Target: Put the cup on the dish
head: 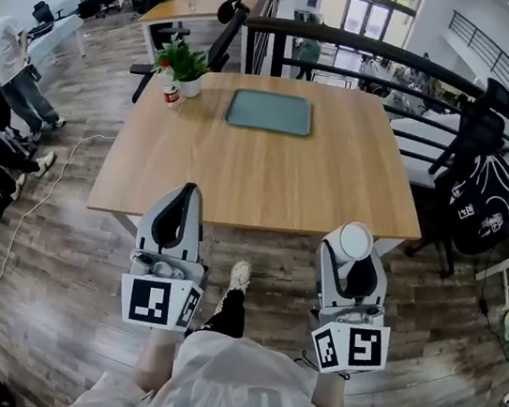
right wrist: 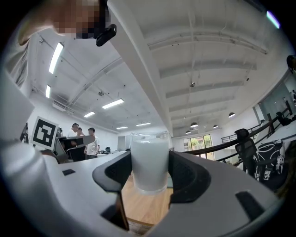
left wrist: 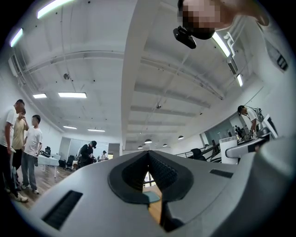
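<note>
Bright, even light from ceiling strips (left wrist: 71,95); strong fisheye bending at edges.

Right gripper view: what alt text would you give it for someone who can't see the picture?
The right tool is shut on a milky white translucent cup, held upright between its two dark jaws. Beneath the cup is a light wooden tabletop; behind, an office with a white ceiling, strip lights and a few people standing at far left.

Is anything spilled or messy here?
Nothing looks wrong. The cup sits straight in the right tool with no spill, and the green dish lies flat on the table.
</note>
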The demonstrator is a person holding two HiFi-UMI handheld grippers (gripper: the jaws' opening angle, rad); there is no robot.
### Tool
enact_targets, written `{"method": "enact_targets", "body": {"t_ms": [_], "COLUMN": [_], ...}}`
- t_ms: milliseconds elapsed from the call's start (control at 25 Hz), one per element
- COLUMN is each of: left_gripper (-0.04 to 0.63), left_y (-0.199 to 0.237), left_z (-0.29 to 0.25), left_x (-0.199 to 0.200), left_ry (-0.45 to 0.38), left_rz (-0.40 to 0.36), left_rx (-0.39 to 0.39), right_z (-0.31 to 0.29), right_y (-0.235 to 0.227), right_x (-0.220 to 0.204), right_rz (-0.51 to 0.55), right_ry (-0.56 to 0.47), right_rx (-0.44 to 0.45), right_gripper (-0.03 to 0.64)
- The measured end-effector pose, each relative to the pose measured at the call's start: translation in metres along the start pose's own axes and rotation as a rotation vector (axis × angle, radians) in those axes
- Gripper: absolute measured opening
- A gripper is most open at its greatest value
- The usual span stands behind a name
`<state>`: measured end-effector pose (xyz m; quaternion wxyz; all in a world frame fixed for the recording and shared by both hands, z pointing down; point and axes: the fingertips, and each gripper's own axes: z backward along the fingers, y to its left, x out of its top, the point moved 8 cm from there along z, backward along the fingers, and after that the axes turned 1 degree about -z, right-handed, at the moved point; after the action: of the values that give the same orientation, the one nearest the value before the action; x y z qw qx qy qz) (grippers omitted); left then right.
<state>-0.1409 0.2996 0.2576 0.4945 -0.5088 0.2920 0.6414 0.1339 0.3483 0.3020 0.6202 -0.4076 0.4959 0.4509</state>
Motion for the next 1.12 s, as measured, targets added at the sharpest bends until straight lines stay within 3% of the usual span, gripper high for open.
{"method": "enact_targets", "body": {"t_ms": [200,800,1120], "left_gripper": [0.009,0.009,0.009], "left_y": [0.023,0.129,0.159], "left_z": [-0.056,-0.281,-0.348], "left_x": [-0.028,-0.076,-0.119], "left_ry": [0.013,-0.005,0.080], "left_rz": [-0.001,-0.006,0.009], "left_rx": [-0.010,-0.031,-0.030], "right_z": [-0.058,-0.314,-0.399], "right_y": [-0.014,-0.050,-0.069], "right_x": [-0.010,-0.011,-0.029], "right_rz": [0.014,0.031,-0.013], "right_ry": [0.010,0.008,0.066], "right_rx": [-0.008,0.008,0.021], "right_gripper": [0.253,0.253,0.253]}}
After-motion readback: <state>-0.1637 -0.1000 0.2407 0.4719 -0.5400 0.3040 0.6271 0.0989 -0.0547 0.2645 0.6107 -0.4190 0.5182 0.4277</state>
